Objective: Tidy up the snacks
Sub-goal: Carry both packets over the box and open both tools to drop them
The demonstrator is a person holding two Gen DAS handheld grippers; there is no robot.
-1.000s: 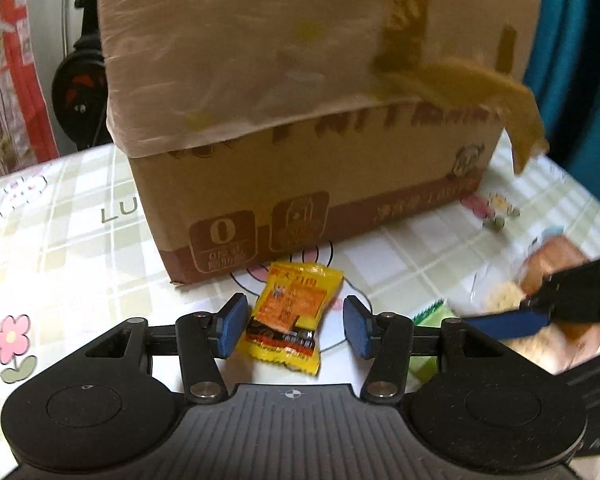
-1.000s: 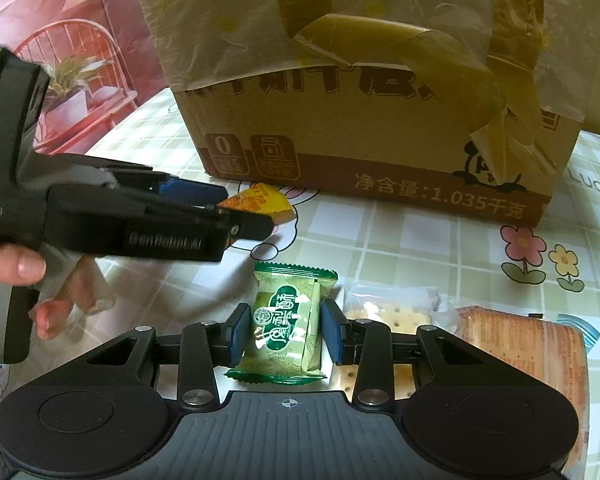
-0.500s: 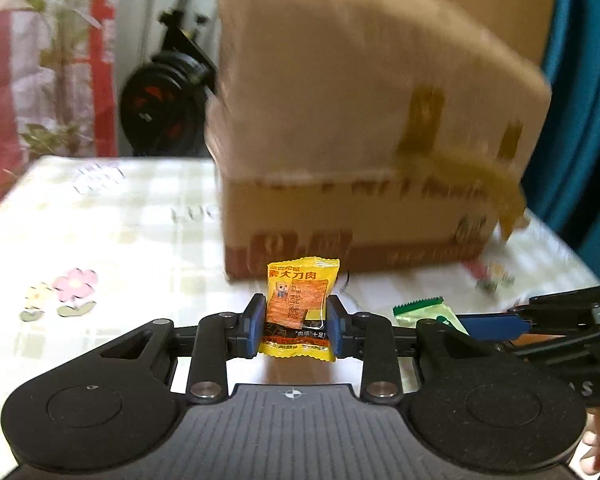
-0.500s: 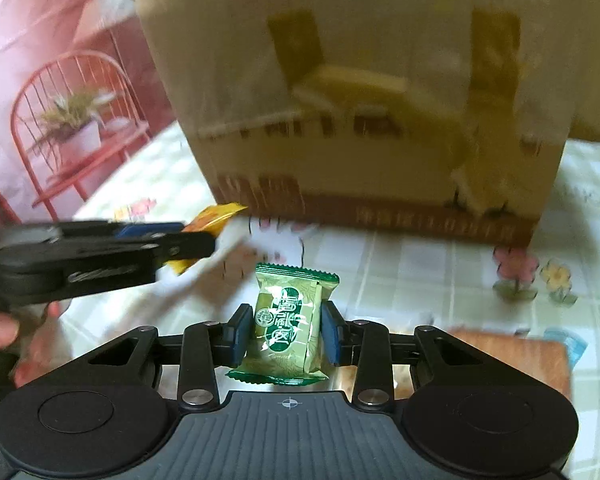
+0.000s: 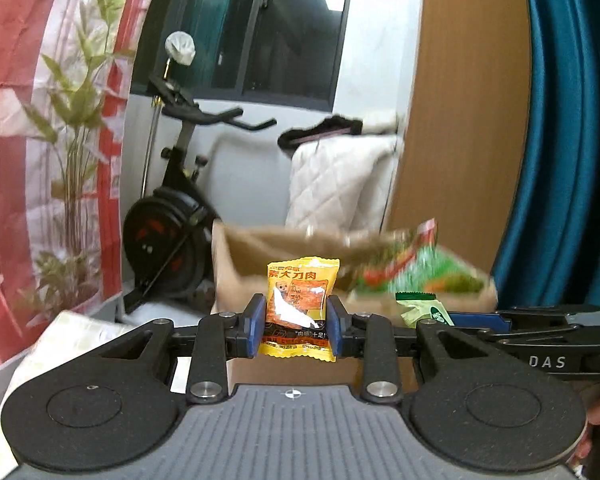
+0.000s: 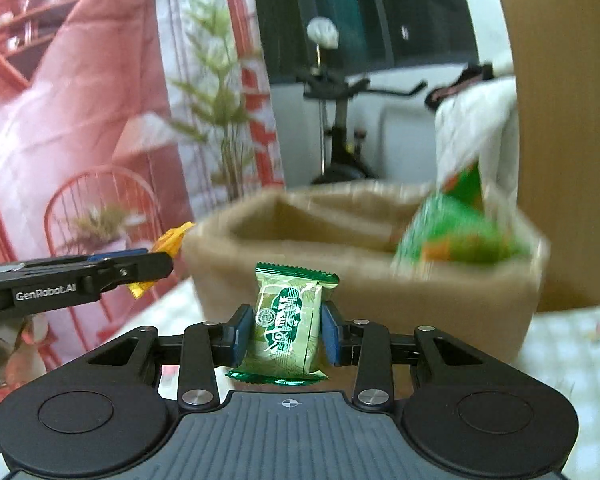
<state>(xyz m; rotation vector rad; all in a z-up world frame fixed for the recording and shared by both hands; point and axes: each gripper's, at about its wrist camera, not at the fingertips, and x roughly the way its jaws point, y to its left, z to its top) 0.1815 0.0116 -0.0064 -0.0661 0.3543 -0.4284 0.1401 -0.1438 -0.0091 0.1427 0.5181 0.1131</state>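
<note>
The left gripper (image 5: 296, 322) has its jaws clamped on a yellow snack packet (image 5: 300, 307), held upright by its two side edges and lifted clear of the table (image 5: 80, 332). In the left wrist view the packet stands in front of the near wall of the open cardboard box (image 5: 236, 264), about level with its rim. The box is blurred, so how far the packet is from it cannot be told.

Further right in that view a green snack packet (image 6: 288, 328) shows beside the yellow one. The right gripper (image 6: 286, 334) has its jaws clamped on it, also upright and gripped at its sides. It too sits in front of the box's near wall, roughly at the middle of it. A large green bag (image 6: 460, 232) already lies inside the box toward its right end; the left part of the box looks open.

The step in hand appears to be carrying both packets over the rim and dropping them in. To do it well:

- Bring each gripper past the near wall before the jaws part, or a packet may strike the rim and fall back on the table.
- Take the yellow packet to the left part of the box and the green one just right of it, short of the large bag.
- Keep the two grippers apart side by side so that they do not knock together.
- Release low inside the box, since these light packets may bounce or flip.
</note>
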